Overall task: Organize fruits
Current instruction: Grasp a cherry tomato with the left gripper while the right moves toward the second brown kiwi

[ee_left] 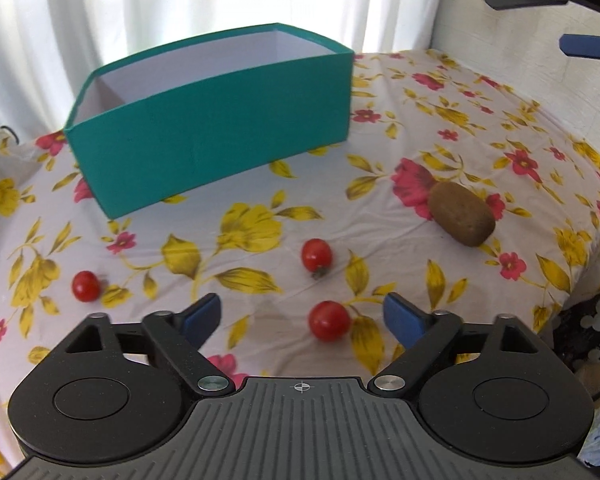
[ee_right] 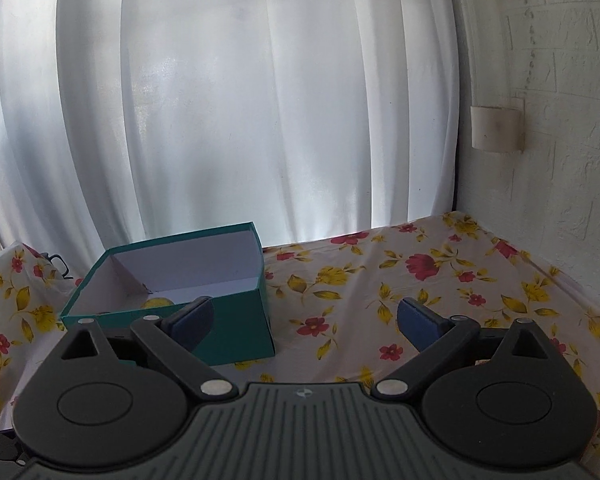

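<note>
A teal box (ee_left: pixel 208 136) with a white inside stands at the back of the floral cloth. Three red tomatoes lie in front of it: one at the left (ee_left: pixel 86 286), one in the middle (ee_left: pixel 317 256), one nearest (ee_left: pixel 329 320). A brown kiwi (ee_left: pixel 462 214) lies to the right. My left gripper (ee_left: pixel 302 316) is open, its jaws on either side of the nearest tomato and above it. My right gripper (ee_right: pixel 306 318) is open and empty, high above the cloth to the right of the box (ee_right: pixel 232 320); it also shows at the top right of the left wrist view (ee_left: pixel 548 12). A yellow fruit (ee_right: pixel 158 303) lies inside the box.
White curtains (ee_right: pixel 220 100) hang behind the table, and a white wall (ee_right: pixel 560 100) is on the right. The floral cloth (ee_left: pixel 260 216) covers the table. Eyeglasses (ee_right: pixel 58 262) lie at the far left. Dark clutter (ee_left: pixel 592 332) sits past the right edge.
</note>
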{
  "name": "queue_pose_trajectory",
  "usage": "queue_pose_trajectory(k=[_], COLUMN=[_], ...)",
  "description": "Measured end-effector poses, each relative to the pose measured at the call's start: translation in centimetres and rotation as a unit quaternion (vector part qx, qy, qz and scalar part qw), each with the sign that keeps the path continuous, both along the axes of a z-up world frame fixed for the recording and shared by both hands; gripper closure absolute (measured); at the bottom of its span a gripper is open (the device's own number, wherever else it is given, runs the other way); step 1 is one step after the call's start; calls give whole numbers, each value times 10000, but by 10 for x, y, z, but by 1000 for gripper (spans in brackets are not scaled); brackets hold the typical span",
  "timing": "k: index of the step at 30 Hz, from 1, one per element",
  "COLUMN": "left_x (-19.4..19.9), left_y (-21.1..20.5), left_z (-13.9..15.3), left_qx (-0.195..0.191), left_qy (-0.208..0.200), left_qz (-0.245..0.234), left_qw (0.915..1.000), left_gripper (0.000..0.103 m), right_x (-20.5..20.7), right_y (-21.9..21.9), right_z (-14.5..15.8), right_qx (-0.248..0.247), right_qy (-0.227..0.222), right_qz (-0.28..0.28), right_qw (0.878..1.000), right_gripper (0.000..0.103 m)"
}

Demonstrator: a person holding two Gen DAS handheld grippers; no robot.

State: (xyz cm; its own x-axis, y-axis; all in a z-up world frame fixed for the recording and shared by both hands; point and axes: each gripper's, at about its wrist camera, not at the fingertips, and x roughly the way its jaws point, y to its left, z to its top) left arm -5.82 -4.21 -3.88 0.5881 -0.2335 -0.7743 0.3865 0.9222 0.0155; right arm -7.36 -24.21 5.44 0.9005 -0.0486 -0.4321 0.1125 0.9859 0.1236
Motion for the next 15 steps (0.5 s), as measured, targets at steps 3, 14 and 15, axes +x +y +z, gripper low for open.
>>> queue_pose_trajectory(k=[3, 14, 15], left_x=[0, 14, 15], left_y=[-7, -14, -14], left_z=[-9, -28, -27], left_qx=[59, 63, 42], left_qy=[89, 501, 503], left_qz=[-99, -6, -4], left_qw=[9999, 9987, 9987], left_gripper=[26, 58, 62], right_x=[-3, -5, -5], right_y=[-1, -3, -3], right_z=[-3, -14, -14], right_qx=[5, 55, 61], right_qy=[52, 246, 263], right_qz=[-15, 49, 49], right_qw=[10000, 9997, 9996], right_gripper=[5, 5, 5])
